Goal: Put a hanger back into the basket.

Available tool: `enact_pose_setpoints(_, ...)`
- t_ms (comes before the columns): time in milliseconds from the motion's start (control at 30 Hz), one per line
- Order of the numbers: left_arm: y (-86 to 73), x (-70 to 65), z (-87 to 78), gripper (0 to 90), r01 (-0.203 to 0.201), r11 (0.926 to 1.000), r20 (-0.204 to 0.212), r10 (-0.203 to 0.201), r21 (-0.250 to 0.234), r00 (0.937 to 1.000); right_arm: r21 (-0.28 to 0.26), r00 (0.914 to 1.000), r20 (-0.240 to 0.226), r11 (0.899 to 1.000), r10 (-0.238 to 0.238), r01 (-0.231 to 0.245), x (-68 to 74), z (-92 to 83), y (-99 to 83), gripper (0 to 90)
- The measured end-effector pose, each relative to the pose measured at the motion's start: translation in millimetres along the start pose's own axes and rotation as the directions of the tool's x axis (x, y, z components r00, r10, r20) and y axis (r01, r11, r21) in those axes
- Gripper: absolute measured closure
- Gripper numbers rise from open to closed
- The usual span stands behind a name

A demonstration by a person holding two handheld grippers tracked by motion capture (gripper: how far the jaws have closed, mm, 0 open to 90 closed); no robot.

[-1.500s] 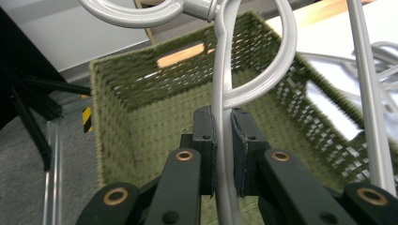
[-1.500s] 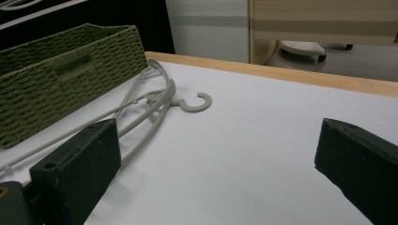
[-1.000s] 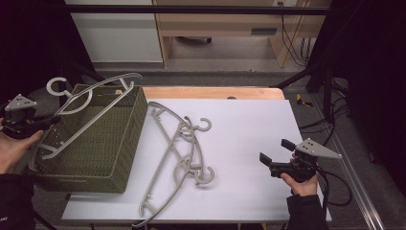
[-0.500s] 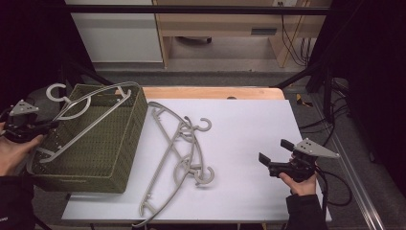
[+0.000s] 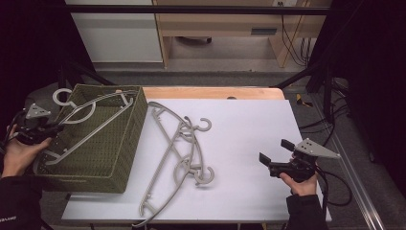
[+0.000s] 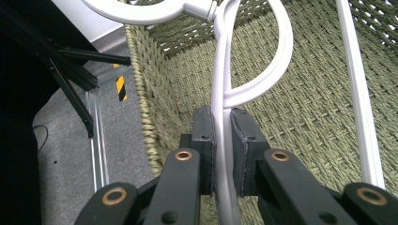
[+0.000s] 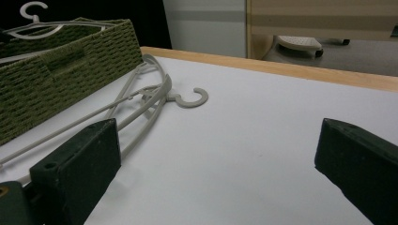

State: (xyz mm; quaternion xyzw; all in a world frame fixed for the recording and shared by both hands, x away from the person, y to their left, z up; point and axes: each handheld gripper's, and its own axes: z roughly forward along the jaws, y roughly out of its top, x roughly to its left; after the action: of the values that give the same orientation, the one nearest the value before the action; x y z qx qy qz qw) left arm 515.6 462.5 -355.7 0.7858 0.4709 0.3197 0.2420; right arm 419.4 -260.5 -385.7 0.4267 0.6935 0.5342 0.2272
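Observation:
A pale grey hanger lies slanted in the olive woven basket at the table's left, its hook sticking out past the far left corner. My left gripper is at the basket's left rim, shut on that hanger; in the left gripper view the pads clamp the hanger's thin bar above the basket's woven floor. Two more grey hangers lie overlapped on the white table. My right gripper hovers open near the front right, empty, its jaws wide apart, facing those hangers.
The basket stands at the table's left edge. A wooden strip runs along the far edge. Dark frame posts and cables flank the right side. Bare white surface lies between the hangers and my right gripper.
My left hand has lowered the held hanger from above the basket rim down into the basket. The right gripper has stayed put.

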Motion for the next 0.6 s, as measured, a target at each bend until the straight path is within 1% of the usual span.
enact_pose_setpoints(100,-1.1,-4.9,6.4,81.1,-0.005,0.9995,0.0,0.005,0.031,1.0,-0.001,1.0,0.0,1.0,0.0,0.0,0.3,0.5,0.0,1.0)
enact_pose_setpoints(133,-1.5,-6.5,8.6,81.1,-0.014,0.9989,-0.001,0.014,0.045,0.9999,-0.001,1.0,0.001,1.0,0.0,0.0,0.5,0.6,0.0,1.0)
enact_pose_setpoints(200,-2.4,-9.2,12.3,81.1,-0.017,0.9977,-0.003,0.018,0.065,0.9998,0.0,1.0,0.001,1.0,0.0,0.0,0.6,0.8,-0.1,1.0)
enact_pose_setpoints(267,-3.7,-11.6,17.1,80.9,-0.024,0.9957,0.01,0.023,0.09,0.9997,0.0,1.0,0.0,1.0,0.0,0.0,0.6,0.7,-0.1,1.0)
enact_pose_setpoints(300,-4.1,-12.5,18.8,80.8,-0.024,0.9949,0.009,0.023,0.097,0.9997,-0.002,1.0,-0.001,1.0,-0.001,0.001,0.6,0.6,0.0,1.0)
enact_pose_setpoints(367,-4.8,-12.4,21.0,80.7,-0.012,0.9951,0.02,0.01,0.098,0.9997,-0.002,1.0,-0.003,1.0,0.0,0.0,0.5,-0.1,0.2,1.0)
enact_pose_setpoints(500,-5.6,-12.3,23.7,79.8,0.011,0.9914,0.024,-0.015,0.131,0.9996,-0.004,1.0,-0.004,1.0,-0.002,0.002,0.0,-1.0,0.4,1.0)
enact_pose_setpoints(533,-6.4,-12.2,23.9,77.1,0.018,0.9913,0.037,-0.023,0.13,0.999,-0.006,1.0,-0.004,1.0,0.0,0.0,0.2,-1.1,0.4,1.0)
enact_pose_setpoints(567,-7.0,-12.5,23.3,73.6,0.021,0.9918,0.038,-0.026,0.126,0.999,-0.006,1.0,-0.005,1.0,-0.001,0.001,0.2,-1.2,0.5,1.0)
enact_pose_setpoints(600,-7.4,-12.6,21.5,72.3,0.024,0.9926,0.037,-0.028,0.119,0.9989,-0.008,1.0,-0.005,1.0,-0.002,0.002,0.4,-1.1,0.5,1.0)
